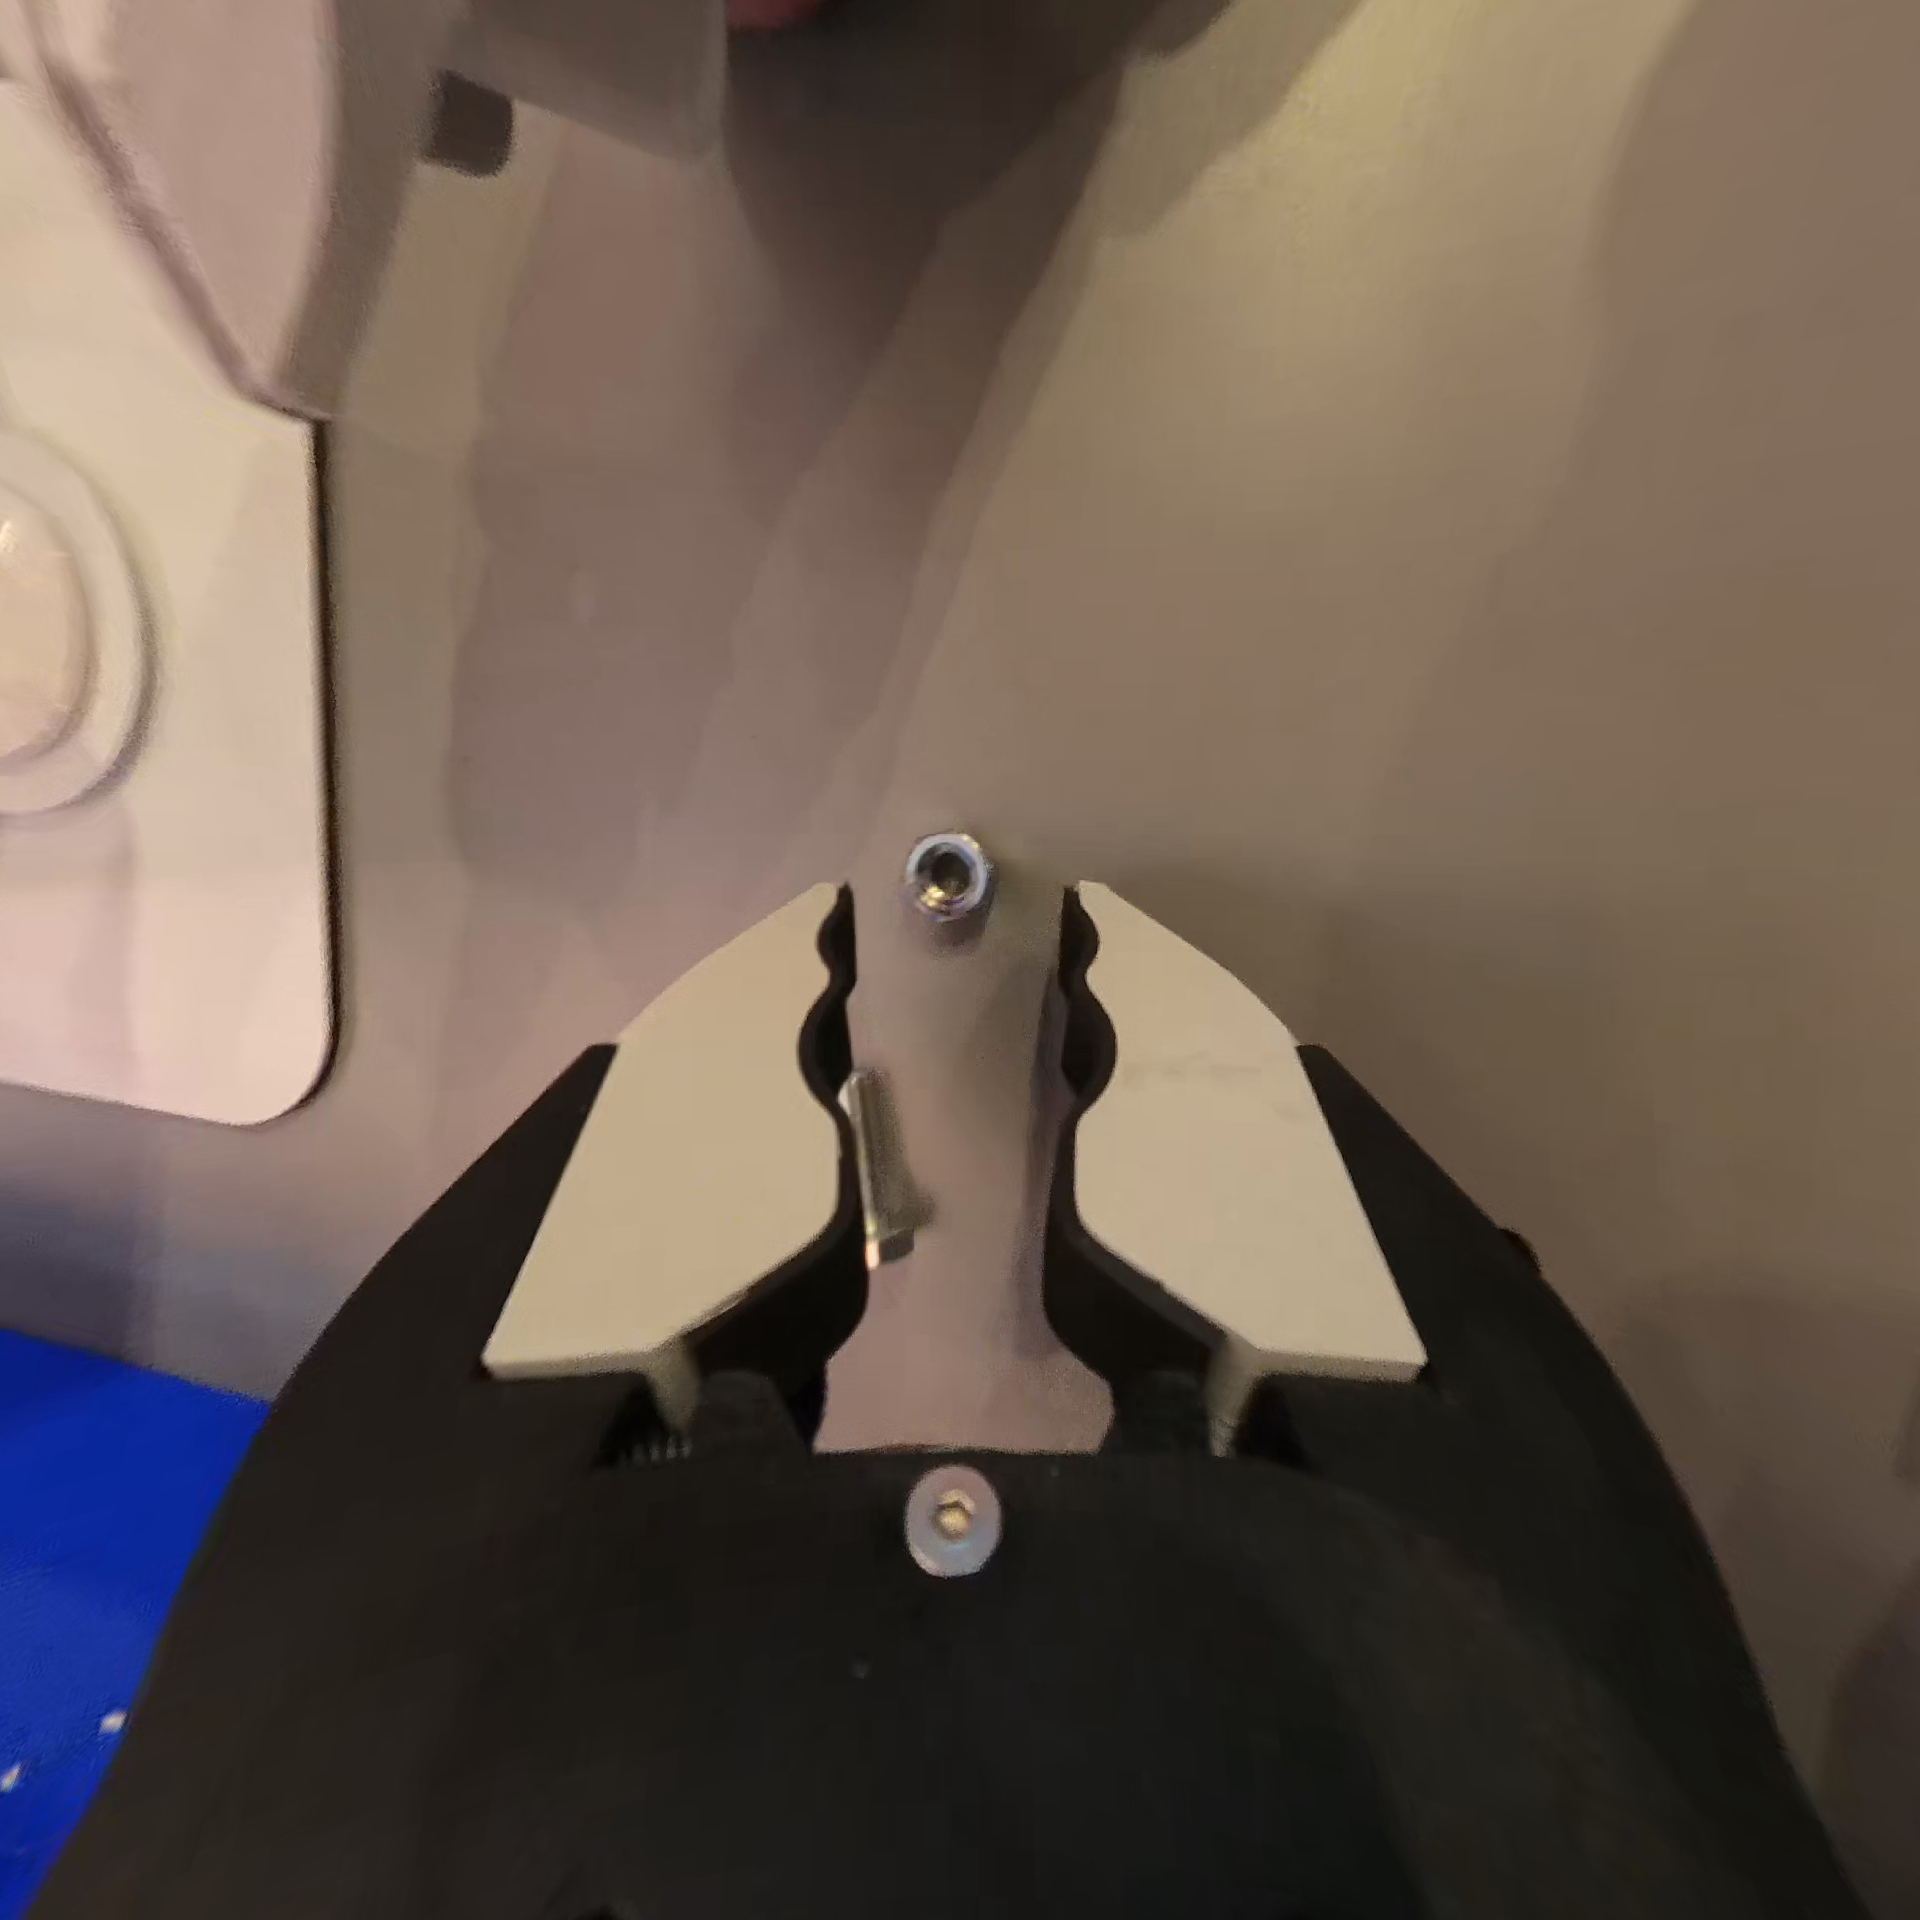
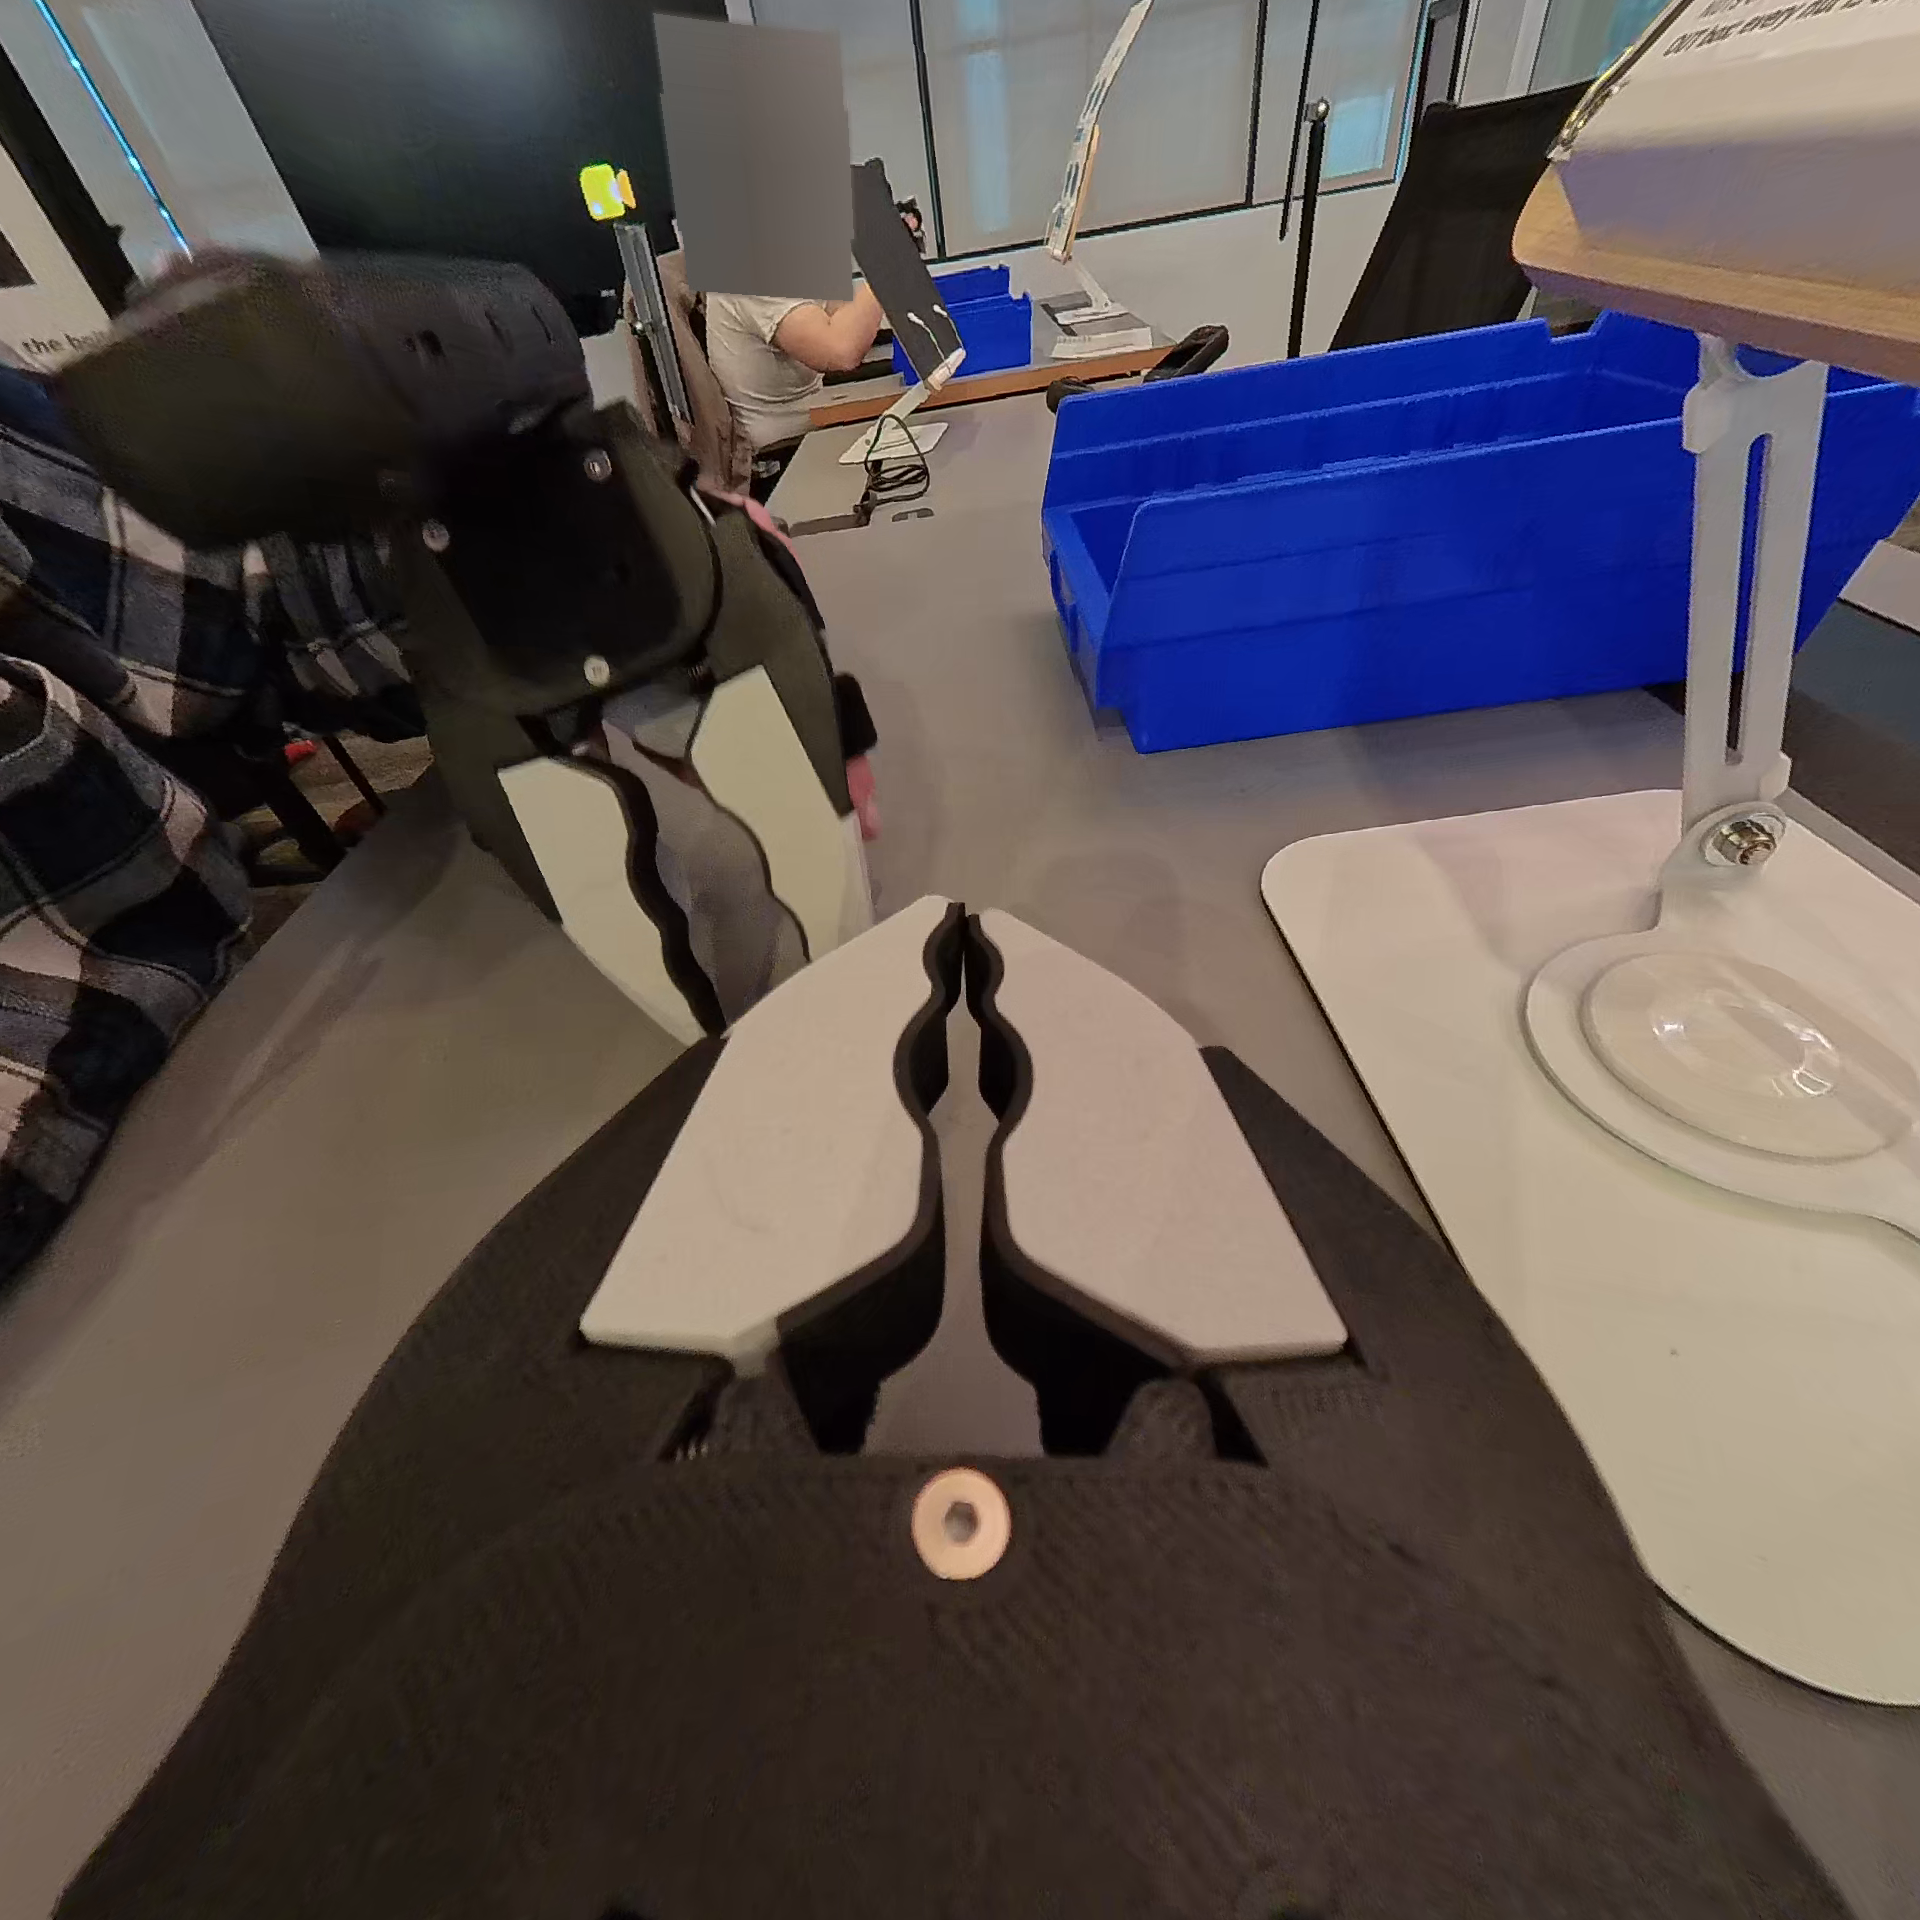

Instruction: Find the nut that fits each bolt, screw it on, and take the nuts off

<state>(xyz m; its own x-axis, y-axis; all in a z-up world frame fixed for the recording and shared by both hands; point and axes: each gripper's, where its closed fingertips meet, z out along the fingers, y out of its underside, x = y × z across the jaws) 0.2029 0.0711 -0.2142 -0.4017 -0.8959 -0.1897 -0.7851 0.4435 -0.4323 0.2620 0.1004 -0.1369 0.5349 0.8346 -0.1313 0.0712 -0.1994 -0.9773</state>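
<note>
A nut [image 1: 948,875] lies on the grey tabletop [image 1: 1351,623] between the left gripper's [image 1: 956,894] released fingers, untouched, a bolt [image 1: 881,1169] beside the left one; the right gripper [image 2: 964,920] is clenched bare.

Dark print runs across a white card [image 2: 1766,62] on the stand [image 2: 1745,582] to my right, and across a wall sign [image 2: 42,343] far left.

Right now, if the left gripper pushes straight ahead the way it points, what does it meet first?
Probably the small silver nut on the grey table, just ahead between the open left gripper fingertips; depth is unclear.
</note>
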